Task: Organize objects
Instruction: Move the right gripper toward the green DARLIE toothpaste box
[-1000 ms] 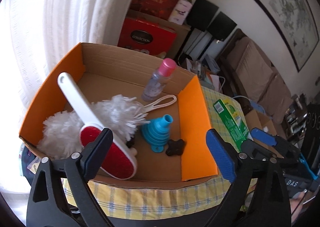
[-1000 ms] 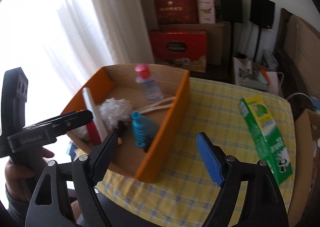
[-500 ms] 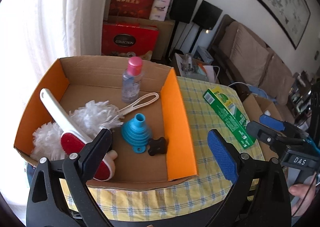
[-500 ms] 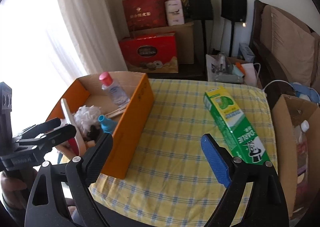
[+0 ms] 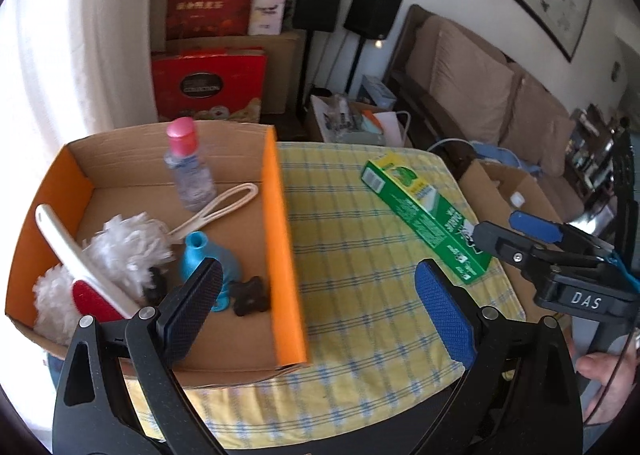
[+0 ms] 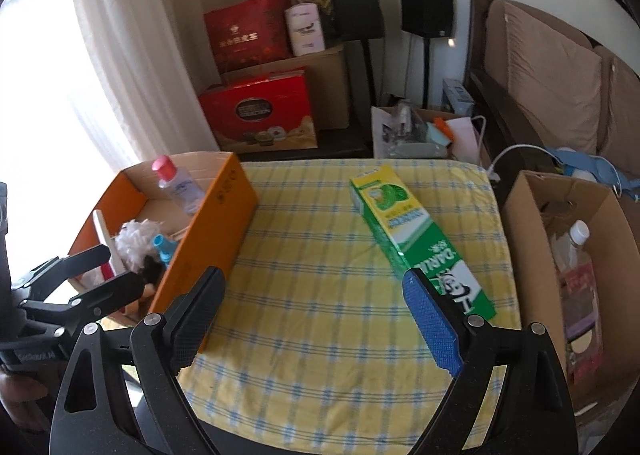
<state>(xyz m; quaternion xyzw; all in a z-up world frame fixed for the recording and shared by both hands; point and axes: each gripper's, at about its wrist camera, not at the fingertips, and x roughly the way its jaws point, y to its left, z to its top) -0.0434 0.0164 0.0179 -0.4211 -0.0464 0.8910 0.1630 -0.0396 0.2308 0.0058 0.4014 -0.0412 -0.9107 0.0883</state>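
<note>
An orange cardboard box (image 5: pixel 280 215) stands on the left of the yellow checked table (image 5: pixel 352 223). In it are a pink-capped bottle (image 5: pixel 188 167), a white fluffy duster (image 5: pixel 128 243), a red lint brush (image 5: pixel 92 295), a blue funnel (image 5: pixel 204 259) and a dark small piece (image 5: pixel 250 295). A green toothpaste box (image 5: pixel 424 215) lies on the right of the cloth, also in the right wrist view (image 6: pixel 416 239). My left gripper (image 5: pixel 320 311) is open and empty above the table's near edge. My right gripper (image 6: pixel 316 315) is open and empty, its blue pad beside the toothpaste box's near end.
An open cardboard carton (image 6: pixel 576 255) with a plastic bottle stands right of the table. Red gift boxes (image 6: pixel 260 111), speakers (image 6: pixel 424 7) and a sofa (image 6: pixel 552 87) lie behind. A white curtain (image 6: pixel 120 55) hangs at the left.
Both grippers have swung to the right, away from the orange box, so the toothpaste box and the cloth now fill more of each view. Both stay open.
</note>
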